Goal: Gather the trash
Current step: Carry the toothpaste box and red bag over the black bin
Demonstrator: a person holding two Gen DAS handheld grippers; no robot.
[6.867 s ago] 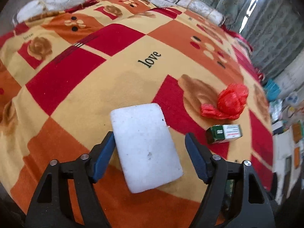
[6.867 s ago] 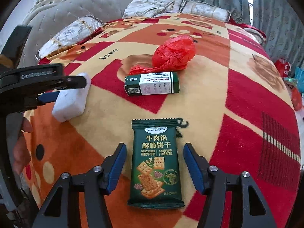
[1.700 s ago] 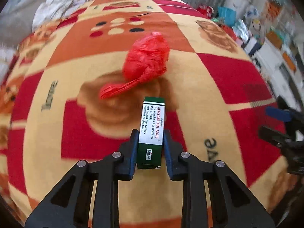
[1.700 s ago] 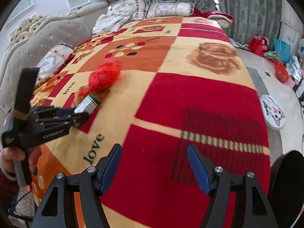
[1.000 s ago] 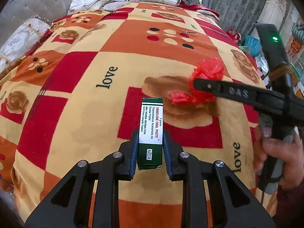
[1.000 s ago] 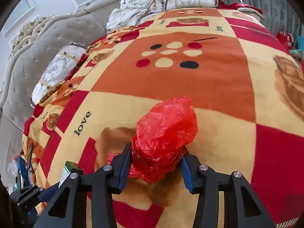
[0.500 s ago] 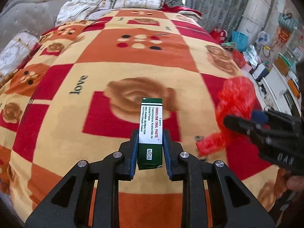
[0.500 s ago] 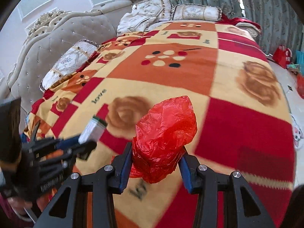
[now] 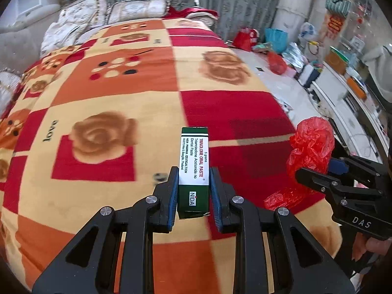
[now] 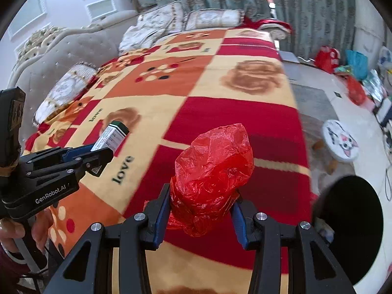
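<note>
Your left gripper [image 9: 193,191]: squeezing the green box [image 9: 194,169].
Your right gripper [image 10: 201,212]: squeezing the red bag [image 10: 212,176].
Below both: the blanket [image 9: 110,98].

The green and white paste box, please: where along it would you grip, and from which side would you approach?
Grip the green and white paste box across its two long flat sides near one end, coming in along its length. The left gripper holds it so, its pads flat on the parallel faces.

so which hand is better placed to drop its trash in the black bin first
Right, probably. The right gripper, shut on the red plastic bag, has the black bin close at its lower right; the left gripper with the green box sits farther away.
</note>
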